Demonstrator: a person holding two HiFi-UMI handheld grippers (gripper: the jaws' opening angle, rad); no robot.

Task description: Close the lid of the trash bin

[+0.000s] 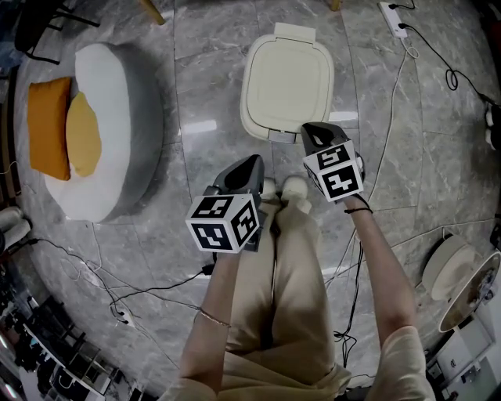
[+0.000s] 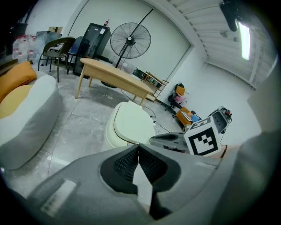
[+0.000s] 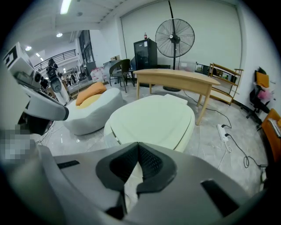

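The cream trash bin (image 1: 286, 78) stands on the grey marble floor ahead of me, its lid lying flat on top. It also shows in the left gripper view (image 2: 129, 125) and fills the middle of the right gripper view (image 3: 153, 121). My right gripper (image 1: 311, 129) hangs at the bin's near edge, shut, with nothing between its pads (image 3: 138, 145); whether it touches the bin I cannot tell. My left gripper (image 1: 252, 160) is lower left, short of the bin and apart from it, shut and empty (image 2: 138, 147).
A grey beanbag (image 1: 102, 125) with orange and yellow cushions lies at the left. Cables cross the floor, and a power strip (image 1: 394, 19) lies at the far right. A wooden table (image 3: 175, 79) and a standing fan (image 3: 174, 37) are behind the bin. The person's shoes (image 1: 286, 188) are just before it.
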